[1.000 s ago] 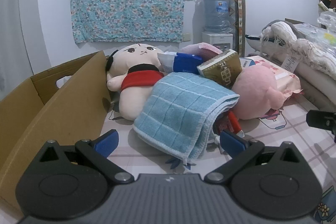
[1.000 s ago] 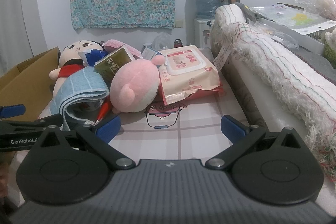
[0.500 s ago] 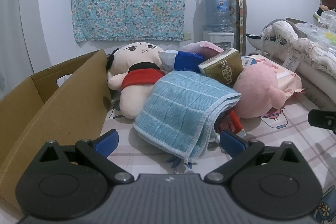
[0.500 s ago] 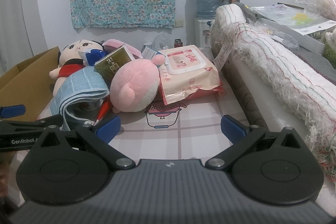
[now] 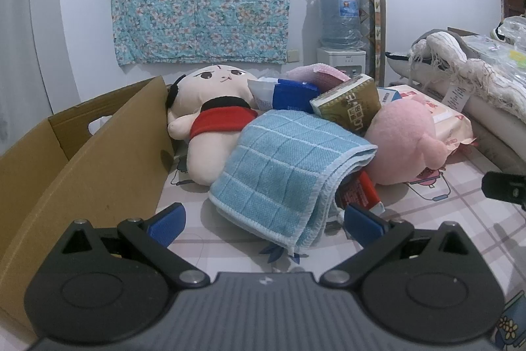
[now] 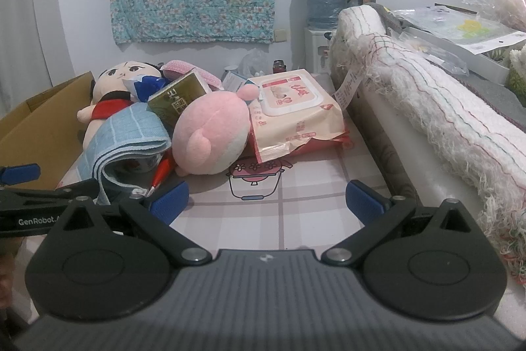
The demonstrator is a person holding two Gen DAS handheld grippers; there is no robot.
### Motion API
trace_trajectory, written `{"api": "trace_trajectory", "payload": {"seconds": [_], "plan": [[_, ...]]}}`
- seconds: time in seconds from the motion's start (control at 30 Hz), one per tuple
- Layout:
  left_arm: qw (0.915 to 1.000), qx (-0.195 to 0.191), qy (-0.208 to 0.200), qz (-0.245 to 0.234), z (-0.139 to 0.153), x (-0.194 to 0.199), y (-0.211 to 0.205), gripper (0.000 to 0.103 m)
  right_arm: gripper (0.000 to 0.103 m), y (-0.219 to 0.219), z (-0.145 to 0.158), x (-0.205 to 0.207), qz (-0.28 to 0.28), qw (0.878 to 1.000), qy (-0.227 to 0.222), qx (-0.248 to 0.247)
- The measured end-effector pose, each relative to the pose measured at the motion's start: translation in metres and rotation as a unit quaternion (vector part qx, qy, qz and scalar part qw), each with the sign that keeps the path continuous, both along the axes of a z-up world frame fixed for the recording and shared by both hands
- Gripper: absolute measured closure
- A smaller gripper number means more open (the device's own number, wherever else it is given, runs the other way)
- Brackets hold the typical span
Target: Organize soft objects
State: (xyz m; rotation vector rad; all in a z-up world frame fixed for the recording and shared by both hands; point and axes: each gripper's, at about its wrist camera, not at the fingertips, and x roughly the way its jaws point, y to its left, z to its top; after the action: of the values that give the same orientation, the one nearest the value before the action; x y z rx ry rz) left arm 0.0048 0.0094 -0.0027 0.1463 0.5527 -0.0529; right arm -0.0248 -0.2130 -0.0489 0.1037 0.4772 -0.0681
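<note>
A folded light blue towel [image 5: 289, 173] [image 6: 128, 134] lies at the front of a pile on the patterned tabletop. Behind it lie a cream doll in a red top [image 5: 217, 117] [image 6: 108, 94], a round pink plush [image 5: 404, 143] [image 6: 210, 137], an olive tissue pack [image 5: 348, 107] [image 6: 179, 99] and a wet-wipes pack [image 6: 292, 111]. My left gripper [image 5: 264, 221] is open, its blue fingertips either side of the towel's near edge, a little short of it. My right gripper [image 6: 266, 201] is open over bare tabletop in front of the pink plush.
An open cardboard box [image 5: 75, 153] [image 6: 39, 127] stands left of the pile. A rolled white fringed blanket [image 6: 434, 107] [image 5: 460, 71] lines the right side. A water dispenser with bottle [image 5: 342, 22] stands by the back wall. A red tube [image 5: 361, 193] pokes out under the towel.
The left gripper has eased slightly forward toward the towel. The right gripper has barely moved. Both stay open.
</note>
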Motion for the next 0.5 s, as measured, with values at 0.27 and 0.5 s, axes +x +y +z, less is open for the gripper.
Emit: {"api": "trace_trajectory", "payload": {"seconds": [0.27,0.5], "plan": [[1.0000,0.000,0.001,-0.002,-0.0025,0.0002,-0.0002,0.000,0.001,0.0007,0.0003,-0.0001,0.001,1.000,0.000,0.001],[1.0000,-0.003,0.004,-0.003,-0.0020,-0.0002,0.0002,0.000,0.001,0.0002,0.0005,-0.0003,0.001,1.000,0.000,0.001]]}}
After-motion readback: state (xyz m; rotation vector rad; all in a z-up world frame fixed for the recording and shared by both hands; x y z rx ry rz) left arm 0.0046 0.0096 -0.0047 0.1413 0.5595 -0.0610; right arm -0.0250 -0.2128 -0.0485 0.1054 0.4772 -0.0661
